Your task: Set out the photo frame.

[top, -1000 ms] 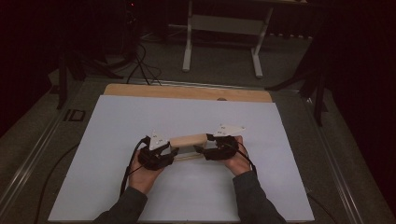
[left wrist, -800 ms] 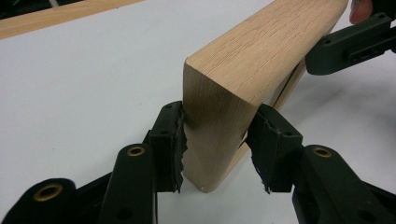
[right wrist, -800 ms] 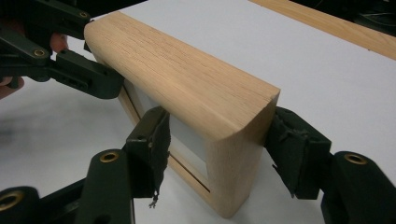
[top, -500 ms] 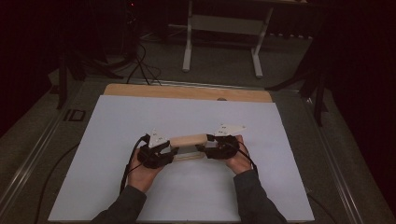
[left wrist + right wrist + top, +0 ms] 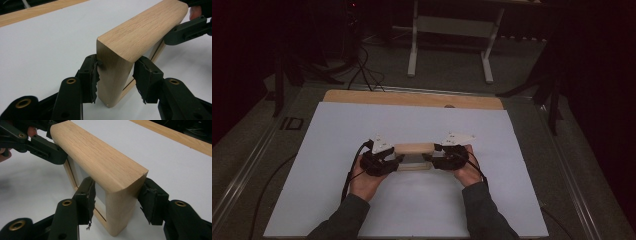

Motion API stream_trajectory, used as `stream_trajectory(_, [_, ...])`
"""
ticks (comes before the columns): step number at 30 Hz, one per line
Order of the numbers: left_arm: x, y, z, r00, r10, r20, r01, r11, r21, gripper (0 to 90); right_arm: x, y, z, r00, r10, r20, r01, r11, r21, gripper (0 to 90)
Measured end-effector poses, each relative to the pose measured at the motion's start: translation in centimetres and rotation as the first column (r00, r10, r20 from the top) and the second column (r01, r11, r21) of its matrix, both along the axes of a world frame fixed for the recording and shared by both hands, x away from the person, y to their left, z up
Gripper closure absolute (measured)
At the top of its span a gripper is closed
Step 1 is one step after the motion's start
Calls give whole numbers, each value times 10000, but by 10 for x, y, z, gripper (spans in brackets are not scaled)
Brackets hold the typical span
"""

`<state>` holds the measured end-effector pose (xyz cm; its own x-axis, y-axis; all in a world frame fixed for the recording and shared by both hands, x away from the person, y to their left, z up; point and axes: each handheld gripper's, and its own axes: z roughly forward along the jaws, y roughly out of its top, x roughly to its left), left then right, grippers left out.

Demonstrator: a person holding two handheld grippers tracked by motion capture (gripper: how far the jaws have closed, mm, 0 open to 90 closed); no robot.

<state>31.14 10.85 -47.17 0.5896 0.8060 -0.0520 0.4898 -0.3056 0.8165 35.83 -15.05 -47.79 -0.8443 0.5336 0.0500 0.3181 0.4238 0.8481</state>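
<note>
My two hands come in from the near edge of the worktop (image 5: 337, 200), which is covered in a white sheet, each hand carrying a gripper. The left gripper (image 5: 382, 161) and the right gripper (image 5: 447, 157) face each other across a small wooden frame (image 5: 414, 155), which stands upright on its edge between them, a little nearer than the middle of the sheet.

In the left gripper view my fingers (image 5: 90, 75) straddle the near end of the wooden frame (image 5: 117, 65): the left pad lies against the wood, the right one sits just beside the opposite face, and I cannot tell whether it presses.

In the right gripper view my fingers (image 5: 86, 195) have just been closing around the other end of the frame (image 5: 115, 195). The left pad stands close before the pale panel set in the frame, and the right pad meets the back of the wood. At the far end of that view the other gripper's dark arm reaches the frame.

Beyond the sheet a bare wooden strip (image 5: 412, 99) of the worktop runs along the far edge, and past it the pale legs of a stand (image 5: 414, 40) rise from the dark floor
</note>
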Motion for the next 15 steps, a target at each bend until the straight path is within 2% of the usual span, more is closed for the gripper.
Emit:
stream_trajectory(10, [16, 1, -3, 9996, -130, -240, 116, 9984, -559, 527, 2, -1, 1, 9985, -553, 21, 553, 9983, 167, 501])
stream_trajectory(15, [20, 1, -1, 9998, -125, -180, 115, 9986, -526, 523, 5, -1, 1, 9975, -711, -2, 710, 9971, 257, 501])
